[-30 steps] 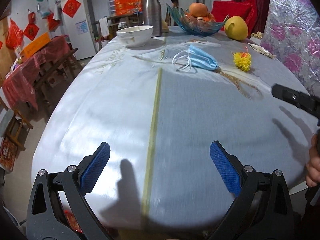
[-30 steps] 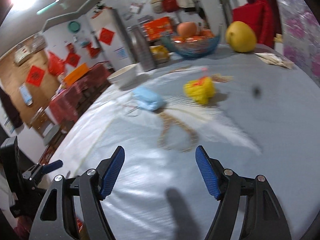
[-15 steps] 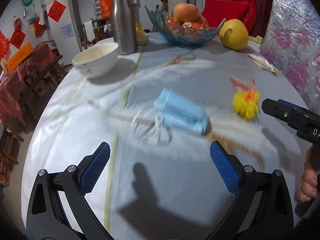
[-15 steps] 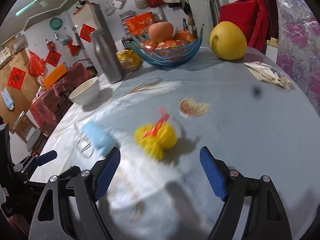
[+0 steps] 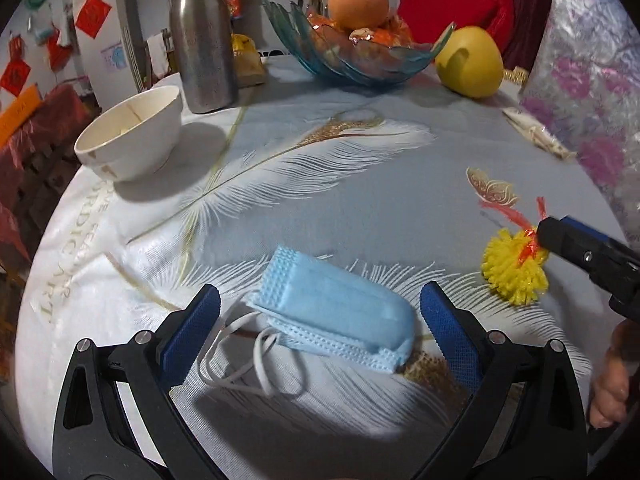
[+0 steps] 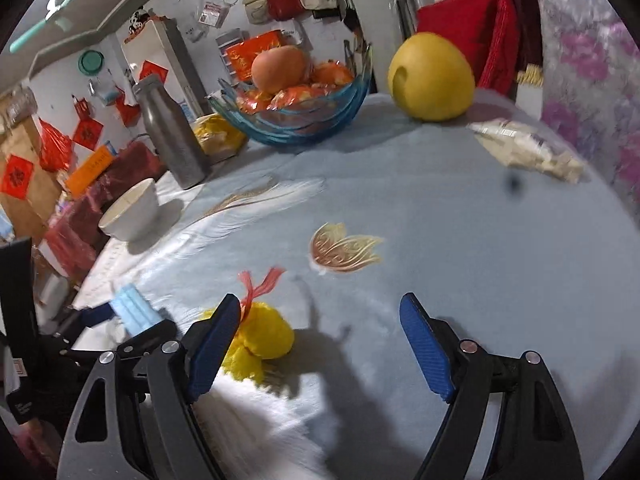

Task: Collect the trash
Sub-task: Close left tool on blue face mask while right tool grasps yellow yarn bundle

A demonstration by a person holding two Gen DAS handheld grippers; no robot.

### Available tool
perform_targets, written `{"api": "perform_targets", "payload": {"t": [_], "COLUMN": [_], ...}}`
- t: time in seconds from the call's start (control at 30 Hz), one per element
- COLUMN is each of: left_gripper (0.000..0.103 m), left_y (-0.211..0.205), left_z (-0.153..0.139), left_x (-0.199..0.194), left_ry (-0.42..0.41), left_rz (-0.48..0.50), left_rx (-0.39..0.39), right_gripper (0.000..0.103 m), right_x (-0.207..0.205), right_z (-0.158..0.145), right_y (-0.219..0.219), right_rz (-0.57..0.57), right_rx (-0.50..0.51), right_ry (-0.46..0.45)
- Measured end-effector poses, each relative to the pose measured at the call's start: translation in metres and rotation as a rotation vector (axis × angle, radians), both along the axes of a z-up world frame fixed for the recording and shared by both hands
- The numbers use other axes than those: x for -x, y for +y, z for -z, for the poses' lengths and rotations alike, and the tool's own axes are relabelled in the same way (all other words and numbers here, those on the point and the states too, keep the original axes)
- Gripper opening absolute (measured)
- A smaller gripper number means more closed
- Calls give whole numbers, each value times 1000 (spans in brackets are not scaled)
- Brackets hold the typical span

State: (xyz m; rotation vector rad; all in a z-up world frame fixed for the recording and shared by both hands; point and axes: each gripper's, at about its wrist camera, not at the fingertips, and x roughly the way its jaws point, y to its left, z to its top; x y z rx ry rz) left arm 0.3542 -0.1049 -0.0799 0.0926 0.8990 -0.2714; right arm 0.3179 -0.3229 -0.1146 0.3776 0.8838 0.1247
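both grippers moved in: left gripper (image 5: 319, 330) fingers apart around mask (image 5: 336, 318), right gripper (image 6: 320, 342) fingers apart beside pompom (image 6: 262, 336).

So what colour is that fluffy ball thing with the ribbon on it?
The fluffy ball is bright yellow, tied with a red-orange ribbon. The left wrist view shows it best.

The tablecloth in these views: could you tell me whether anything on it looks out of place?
Yes: a crumpled blue face mask with loose ear loops lies between the open left gripper's fingers, and a yellow pom-pom with a red ribbon lies loose beside the right gripper's left finger. Both look like litter.
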Motion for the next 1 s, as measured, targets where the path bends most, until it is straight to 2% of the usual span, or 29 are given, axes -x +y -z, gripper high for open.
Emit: {"api": "perform_targets", "payload": {"t": [0.1, 0.37, 0.63, 0.9, 1.0], "left_gripper": [96, 97, 97, 98, 97], "left_y": [5, 8, 30, 22, 26], "left_z": [6, 5, 6, 8, 8], "left_x": [-7, -7, -17, -11, -14], "left_ry": [54, 41, 80, 35, 52], "left_rz": [-3, 31, 15, -8, -11], "left_rx": [12, -55, -29, -86, -62], "right_gripper": [81, 81, 81, 80, 80], "right_x": [3, 3, 5, -4, -6], "right_z": [-3, 0, -2, 1, 1], "right_y": [4, 5, 10, 24, 28], "right_rz": [-3, -16, -38, -90, -111], "right_rx": [32, 26, 30, 34, 41], "right_ry": [-23, -9, -16, 3, 5]}}
